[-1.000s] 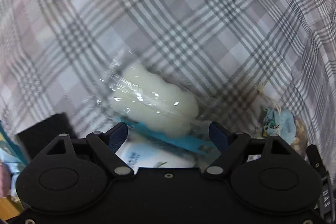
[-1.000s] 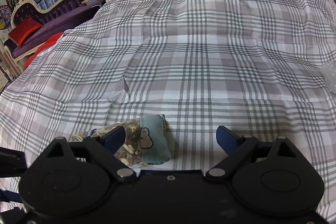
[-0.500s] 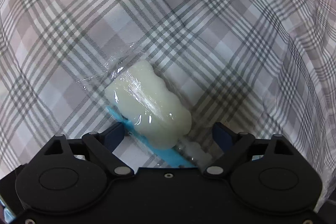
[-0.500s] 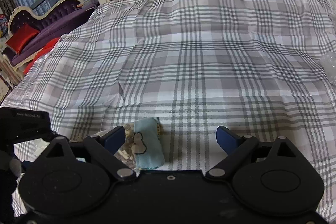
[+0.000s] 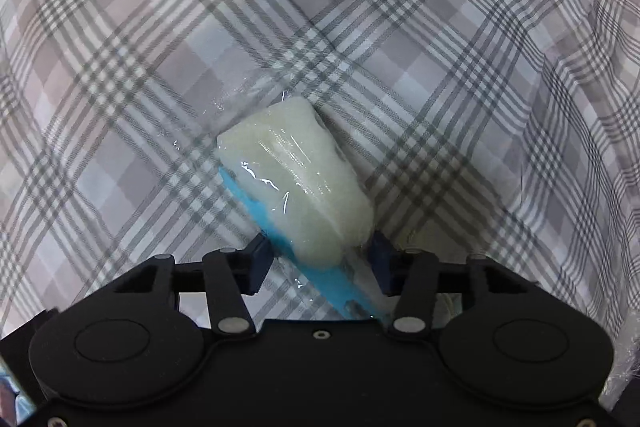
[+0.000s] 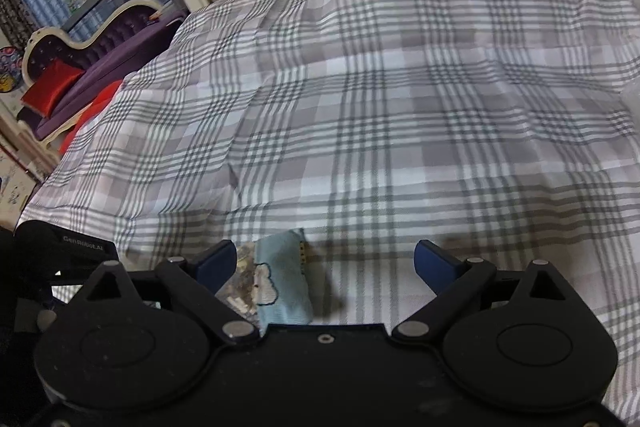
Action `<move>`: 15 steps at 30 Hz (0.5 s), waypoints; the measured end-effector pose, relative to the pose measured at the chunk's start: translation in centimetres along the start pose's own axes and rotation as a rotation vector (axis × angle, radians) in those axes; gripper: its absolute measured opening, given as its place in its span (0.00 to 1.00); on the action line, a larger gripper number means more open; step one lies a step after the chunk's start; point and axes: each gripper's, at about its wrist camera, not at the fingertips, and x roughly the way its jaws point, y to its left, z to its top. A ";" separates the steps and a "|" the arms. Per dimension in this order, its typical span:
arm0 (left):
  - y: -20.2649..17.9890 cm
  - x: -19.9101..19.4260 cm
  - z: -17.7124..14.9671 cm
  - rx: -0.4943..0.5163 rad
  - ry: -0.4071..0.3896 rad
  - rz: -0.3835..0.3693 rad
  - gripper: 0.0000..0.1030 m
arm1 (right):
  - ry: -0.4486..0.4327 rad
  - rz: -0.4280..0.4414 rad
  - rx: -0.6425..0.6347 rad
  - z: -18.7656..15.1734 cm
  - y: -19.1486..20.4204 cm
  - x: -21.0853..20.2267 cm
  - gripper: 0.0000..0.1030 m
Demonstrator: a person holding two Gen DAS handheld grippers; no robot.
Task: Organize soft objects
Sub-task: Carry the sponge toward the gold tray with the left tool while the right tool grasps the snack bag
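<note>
Gripping the wrapped white sponge (image 5: 296, 183), my left tool (image 5: 320, 259) pinches its near end above the plaid bedsheet (image 5: 440, 47). My right tool (image 6: 324, 267) gapes empty, a small blue pouch (image 6: 284, 283) just inside its left finger.

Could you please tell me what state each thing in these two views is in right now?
Left gripper: shut on the sponge pack.
Sponge pack: sealed in clear wrap, pinched at its near end, lying on the plaid sheet.
Right gripper: open, holding nothing.
Blue pouch: lying flat on the sheet, beside the left finger.
Plaid sheet: spread out, lightly wrinkled.
</note>
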 end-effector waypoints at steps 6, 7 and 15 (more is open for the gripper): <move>0.9 -3.2 -0.8 0.034 -0.025 -0.015 0.48 | 0.031 0.010 -0.020 0.2 0.3 0.5 0.94; 1.0 -3.9 -1.2 0.043 -0.031 -0.017 0.48 | 0.034 0.004 -0.026 0.1 0.4 0.6 0.94; 4.1 -9.7 -6.2 0.117 -0.033 -0.048 0.48 | 0.038 -0.015 -0.068 -0.1 1.1 0.8 0.94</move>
